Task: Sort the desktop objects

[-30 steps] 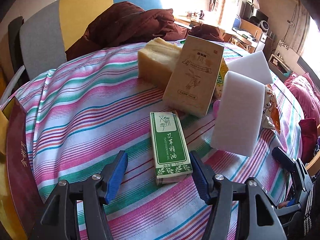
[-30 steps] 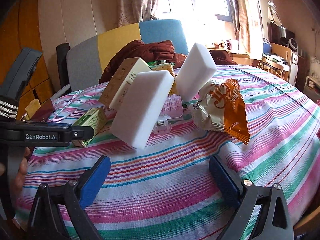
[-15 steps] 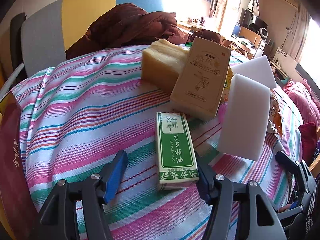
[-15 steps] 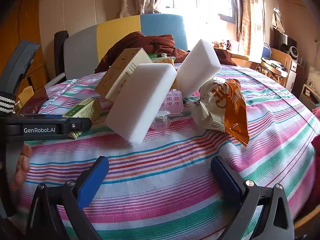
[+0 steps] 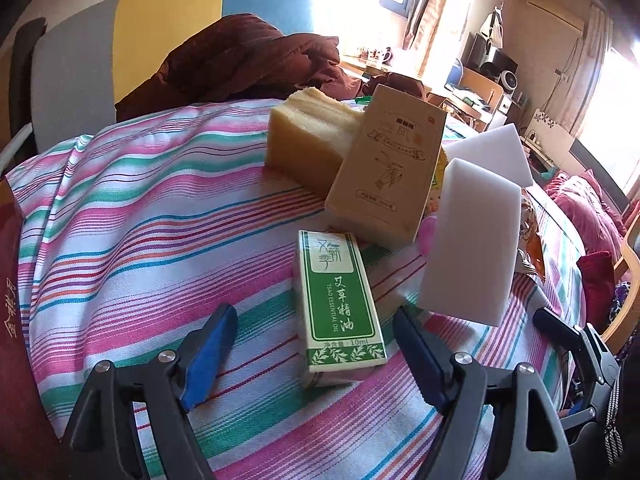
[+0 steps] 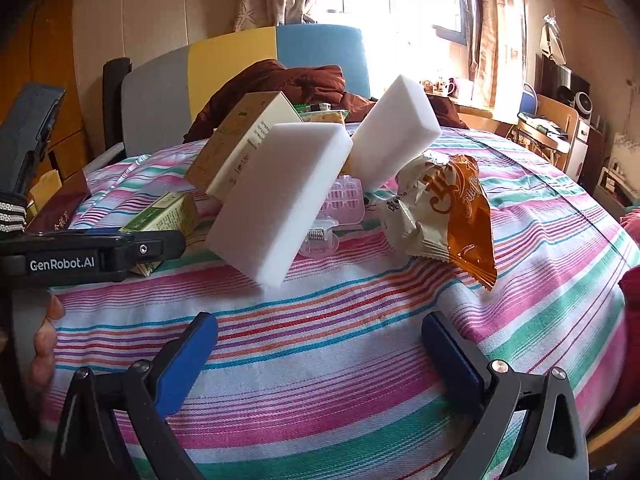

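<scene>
Left wrist view showed the left gripper [image 5: 312, 350], jaws apart, around the green box [image 5: 340, 304]; the right gripper [image 6: 320, 354] gaped empty. Sponges [image 6: 280, 200], carton [image 5: 386, 172] and snack [image 6: 444, 208] lay heaped unsorted.

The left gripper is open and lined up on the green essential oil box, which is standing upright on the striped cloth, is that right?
Not quite. The left gripper is open and lined up on the green essential oil box, but the box lies flat on the striped cloth, label up, as the left wrist view shows.
</scene>
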`<action>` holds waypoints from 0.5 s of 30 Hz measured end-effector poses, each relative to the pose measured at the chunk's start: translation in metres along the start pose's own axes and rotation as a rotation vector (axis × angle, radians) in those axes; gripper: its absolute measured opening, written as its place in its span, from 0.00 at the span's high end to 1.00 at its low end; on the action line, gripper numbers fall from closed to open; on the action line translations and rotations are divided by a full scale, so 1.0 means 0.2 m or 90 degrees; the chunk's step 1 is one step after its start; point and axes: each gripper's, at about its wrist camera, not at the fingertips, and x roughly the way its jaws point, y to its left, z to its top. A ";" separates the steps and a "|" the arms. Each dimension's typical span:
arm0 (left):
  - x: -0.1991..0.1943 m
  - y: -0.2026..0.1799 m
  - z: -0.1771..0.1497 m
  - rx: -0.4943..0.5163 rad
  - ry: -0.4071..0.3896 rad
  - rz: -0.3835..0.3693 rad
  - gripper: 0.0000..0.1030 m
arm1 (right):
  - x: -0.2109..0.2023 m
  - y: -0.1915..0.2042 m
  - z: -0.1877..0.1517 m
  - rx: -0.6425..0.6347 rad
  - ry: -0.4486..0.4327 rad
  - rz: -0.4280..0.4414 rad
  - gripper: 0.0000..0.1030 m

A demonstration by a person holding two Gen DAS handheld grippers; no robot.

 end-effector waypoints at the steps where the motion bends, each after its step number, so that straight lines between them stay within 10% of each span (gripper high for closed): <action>1: 0.00 0.00 0.00 0.000 -0.001 0.000 0.20 | -0.01 -0.01 0.00 0.011 -0.001 0.002 0.00; 15: 0.00 0.04 0.00 -0.025 -0.012 -0.037 0.18 | -0.02 0.01 0.25 0.062 0.001 -0.036 0.00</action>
